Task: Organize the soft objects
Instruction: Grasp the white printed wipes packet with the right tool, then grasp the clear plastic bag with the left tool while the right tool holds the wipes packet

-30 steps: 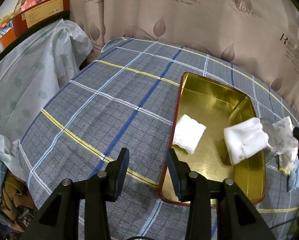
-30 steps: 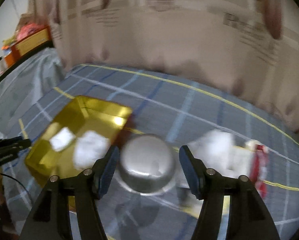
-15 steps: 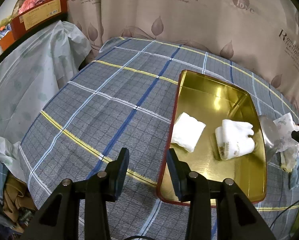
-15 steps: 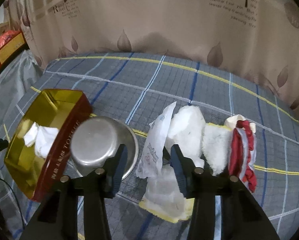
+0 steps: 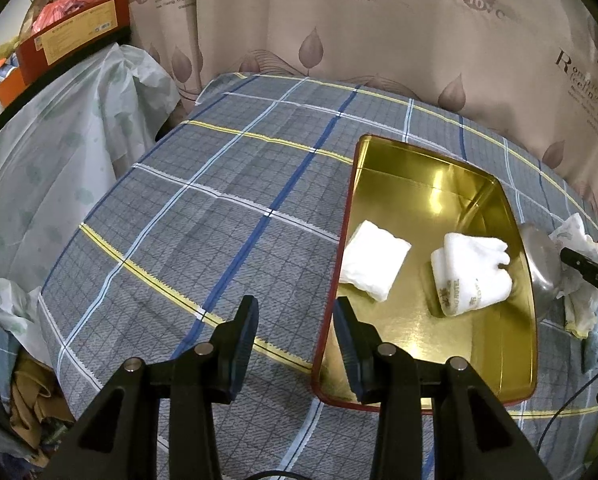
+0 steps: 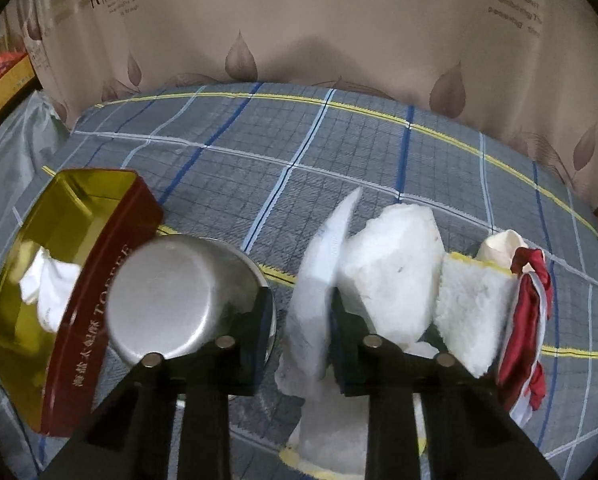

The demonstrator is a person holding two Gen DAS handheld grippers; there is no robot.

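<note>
Soft objects are lying in two groups on the plaid-covered worktop (image 5: 227, 208), and the split seems to mark what is sorted and what is waiting. The gold tin (image 5: 427, 184), the largest thing on the cloth, is standing open as the collecting place: a folded white cloth (image 5: 373, 266) is resting against its near-left wall and a rolled printed towel (image 5: 473, 276) is lying towards its right side, apart from the first. Just beside the tin's red outer wall, a steel bowl (image 6: 179, 296) is sitting upside down and taking no part in the sorting.

To the right of the bowl the unsorted pile is leaning together in a row: a thin white packet (image 6: 319, 288), a thick white pad (image 6: 395, 272), a yellow-edged sponge cloth (image 6: 471, 312), a cream piece (image 6: 503, 244) behind it, and a red and white cloth (image 6: 527, 312) at the end.

The right hand-held gripper (image 6: 299, 320) is tilting steeply down into this pile, and its jaws are closing with the white packet standing between them; it is blurred, and I cannot tell whether both pads are pressing on it yet. Being the piece nearest the tin, it is probably the next one to be carried over.

The left hand-held gripper (image 5: 295, 344) is hovering over the tin's near-left corner with its jaws apart and nothing between them, apparently waiting while the other works.
</note>
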